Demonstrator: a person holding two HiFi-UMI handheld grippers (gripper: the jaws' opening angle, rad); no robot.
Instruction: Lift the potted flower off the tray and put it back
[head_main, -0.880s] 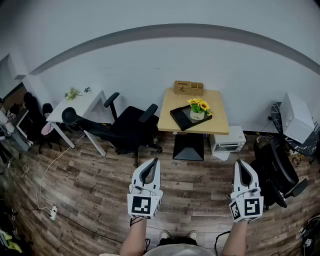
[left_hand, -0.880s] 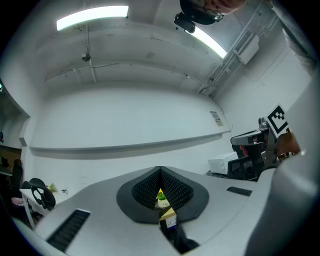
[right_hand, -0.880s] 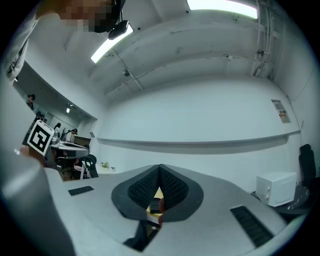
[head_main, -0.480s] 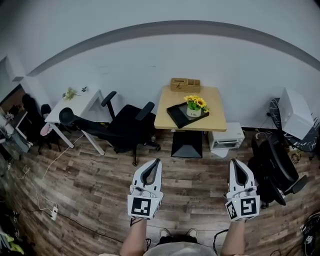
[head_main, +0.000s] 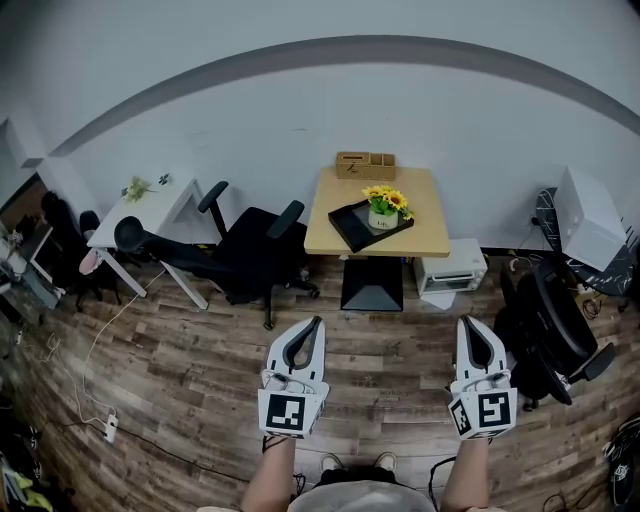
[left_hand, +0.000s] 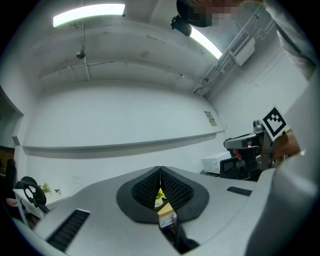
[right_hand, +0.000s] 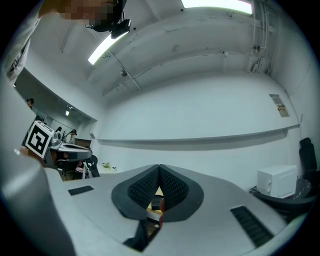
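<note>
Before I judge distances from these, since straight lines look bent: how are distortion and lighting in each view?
Head view: strong fisheye, the wall bows into an arc; even light, potted flower small but sharp on its tray. Left gripper view: dark rounded corners, ceiling light strip blown out. Right gripper view: same vignette, ceiling lamp glaring at the top edge.

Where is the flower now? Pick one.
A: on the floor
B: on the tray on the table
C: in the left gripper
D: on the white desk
B: the flower stands on the black tray on the wooden table.
</note>
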